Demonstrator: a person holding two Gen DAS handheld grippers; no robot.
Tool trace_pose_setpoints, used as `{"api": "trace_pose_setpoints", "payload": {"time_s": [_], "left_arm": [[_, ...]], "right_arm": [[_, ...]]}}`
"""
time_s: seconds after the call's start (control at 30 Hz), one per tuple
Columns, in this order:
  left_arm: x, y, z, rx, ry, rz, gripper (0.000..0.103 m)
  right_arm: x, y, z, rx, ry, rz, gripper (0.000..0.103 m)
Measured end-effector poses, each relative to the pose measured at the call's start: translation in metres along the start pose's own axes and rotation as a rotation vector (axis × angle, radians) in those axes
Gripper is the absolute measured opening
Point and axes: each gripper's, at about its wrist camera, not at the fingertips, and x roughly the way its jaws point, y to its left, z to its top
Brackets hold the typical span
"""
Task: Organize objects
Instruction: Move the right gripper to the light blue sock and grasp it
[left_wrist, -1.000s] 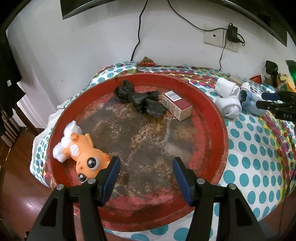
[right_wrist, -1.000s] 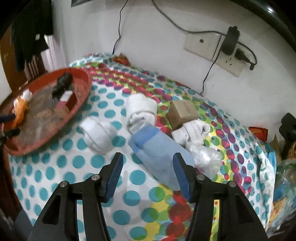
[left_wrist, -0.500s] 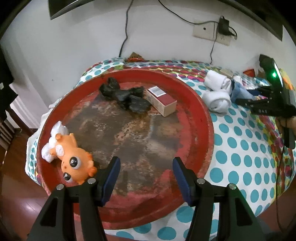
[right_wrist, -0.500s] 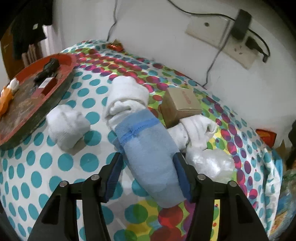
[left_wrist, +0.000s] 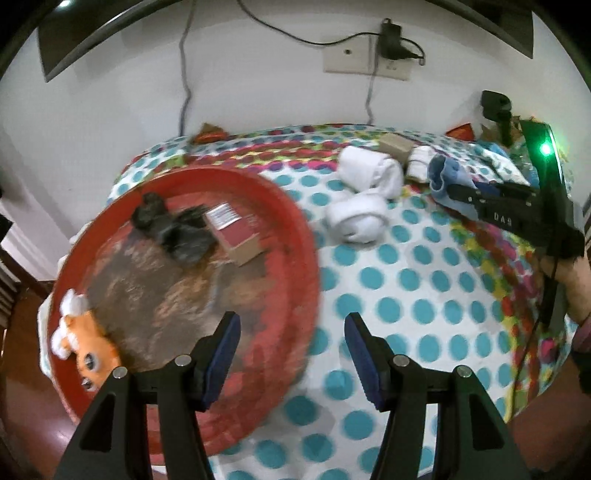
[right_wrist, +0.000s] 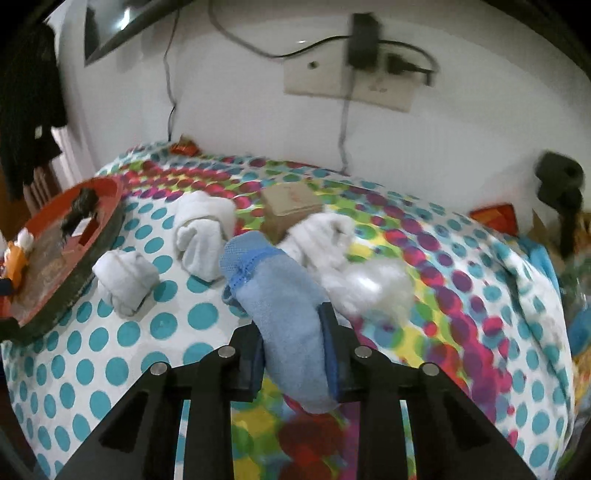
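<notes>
A light blue sock (right_wrist: 273, 291) lies on the polka-dot cloth, and my right gripper (right_wrist: 291, 332) is closing its jaws on it; both pads press the sock's sides. In the left wrist view the same sock (left_wrist: 443, 173) shows at the right gripper's (left_wrist: 465, 194) tip. My left gripper (left_wrist: 291, 332) stands open with nothing between its fingers, over the right rim of the red round tray (left_wrist: 295, 236). On the tray lie an orange toy (left_wrist: 86, 343), a black crumpled thing (left_wrist: 173, 229) and a small red box (left_wrist: 236, 230).
Two rolled white socks (right_wrist: 125, 277) (right_wrist: 203, 229) lie left of the blue one. Behind it are a brown cardboard box (right_wrist: 291, 206), another white sock (right_wrist: 321, 236) and a clear plastic bag (right_wrist: 373, 284). A wall with a socket and cables stands close behind the table.
My right gripper came down onto the blue sock and closed from wide open onto it. My left gripper moved right, from above the tray's middle to its right rim.
</notes>
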Motion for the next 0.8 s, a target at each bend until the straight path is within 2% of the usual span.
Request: {"api": "trace_pose_setpoints", "payload": {"time_s": [0.3, 0.57, 0.73, 0.8], "left_arm": [[0.022, -0.044, 0.033, 0.089, 0.044, -0.09, 0.06], [0.041, -0.059, 0.067, 0.171, 0.121, -0.159, 0.06], [0.057, -0.066, 0.086, 0.266, 0.166, -0.109, 0.06], [0.062, -0.068, 0.092, 0.295, 0.19, -0.116, 0.063]], "right_arm": [[-0.019, -0.021, -0.02, 0.082, -0.047, -0.013, 0.025], [-0.008, -0.016, -0.018, 0.077, -0.007, 0.002, 0.025], [-0.004, -0.021, -0.019, 0.115, 0.009, 0.013, 0.025], [-0.002, -0.022, -0.019, 0.124, 0.017, 0.015, 0.025]]}}
